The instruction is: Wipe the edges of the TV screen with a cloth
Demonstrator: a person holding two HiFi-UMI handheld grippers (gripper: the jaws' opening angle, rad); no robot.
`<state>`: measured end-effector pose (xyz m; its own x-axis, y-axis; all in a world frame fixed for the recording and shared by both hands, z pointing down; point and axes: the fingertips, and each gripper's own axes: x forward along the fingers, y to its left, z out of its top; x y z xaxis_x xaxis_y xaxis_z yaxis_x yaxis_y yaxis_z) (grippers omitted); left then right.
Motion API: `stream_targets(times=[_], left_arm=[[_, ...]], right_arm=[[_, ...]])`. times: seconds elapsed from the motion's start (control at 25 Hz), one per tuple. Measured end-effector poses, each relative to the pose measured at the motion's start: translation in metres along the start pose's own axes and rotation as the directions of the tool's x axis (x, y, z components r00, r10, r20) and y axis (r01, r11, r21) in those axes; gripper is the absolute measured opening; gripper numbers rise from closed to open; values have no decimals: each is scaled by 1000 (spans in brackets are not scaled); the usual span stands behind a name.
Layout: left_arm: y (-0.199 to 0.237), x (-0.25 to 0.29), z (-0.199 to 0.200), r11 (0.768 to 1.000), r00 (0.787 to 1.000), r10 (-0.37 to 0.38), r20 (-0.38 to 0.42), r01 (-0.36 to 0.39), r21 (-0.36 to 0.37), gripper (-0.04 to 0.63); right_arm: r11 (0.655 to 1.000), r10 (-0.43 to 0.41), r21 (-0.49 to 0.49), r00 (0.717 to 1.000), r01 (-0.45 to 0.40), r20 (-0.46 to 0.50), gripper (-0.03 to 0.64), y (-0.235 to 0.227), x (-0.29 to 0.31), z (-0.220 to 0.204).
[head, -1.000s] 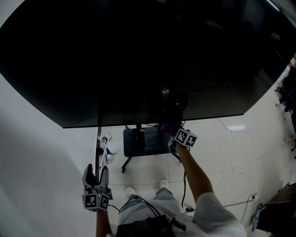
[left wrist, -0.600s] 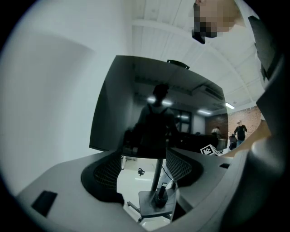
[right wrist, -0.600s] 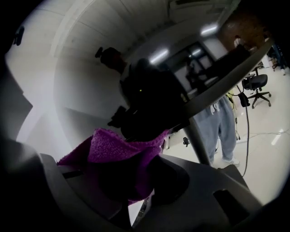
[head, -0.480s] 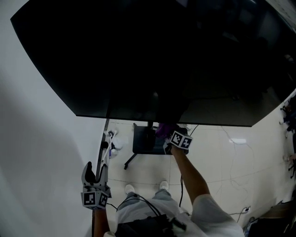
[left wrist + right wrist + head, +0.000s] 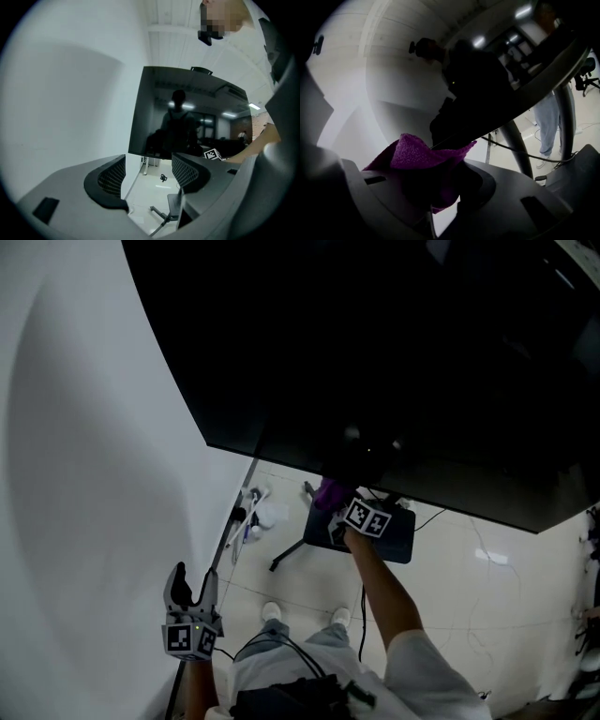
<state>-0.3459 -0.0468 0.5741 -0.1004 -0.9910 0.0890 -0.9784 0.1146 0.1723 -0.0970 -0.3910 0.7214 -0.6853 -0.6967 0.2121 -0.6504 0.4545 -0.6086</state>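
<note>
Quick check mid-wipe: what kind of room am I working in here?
Probably an office or meeting room: a large black TV screen on a dark floor stand beside a plain white wall, a pale tiled floor, and ceiling lights reflected in the screen.

office-like room, big tv on floor stand, pale tiled floor
</note>
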Motion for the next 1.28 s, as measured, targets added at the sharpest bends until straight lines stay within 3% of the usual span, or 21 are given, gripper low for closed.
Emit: stream_targets(times=[0.36,0.68,0.88,1.28], left_arm=[[72,-23,-4,996,996,89,-15,-89,11,305],[123,-38,-11,986,985,168,22,-169,10,305],[126,-37,-4,978,979,206,-6,-206,-34,305],[155,-47,-9,954,956,293,11,-292,-67,305]], right_arm=[[998,67,12,998,-67,-3,55,64,75,-30],[993,112,-32,989,-116,-97,55,128,152,-69],[987,140,-55,976,-151,-166,55,171,189,-91],[968,213,-68,933,-242,-290,55,242,247,-134]])
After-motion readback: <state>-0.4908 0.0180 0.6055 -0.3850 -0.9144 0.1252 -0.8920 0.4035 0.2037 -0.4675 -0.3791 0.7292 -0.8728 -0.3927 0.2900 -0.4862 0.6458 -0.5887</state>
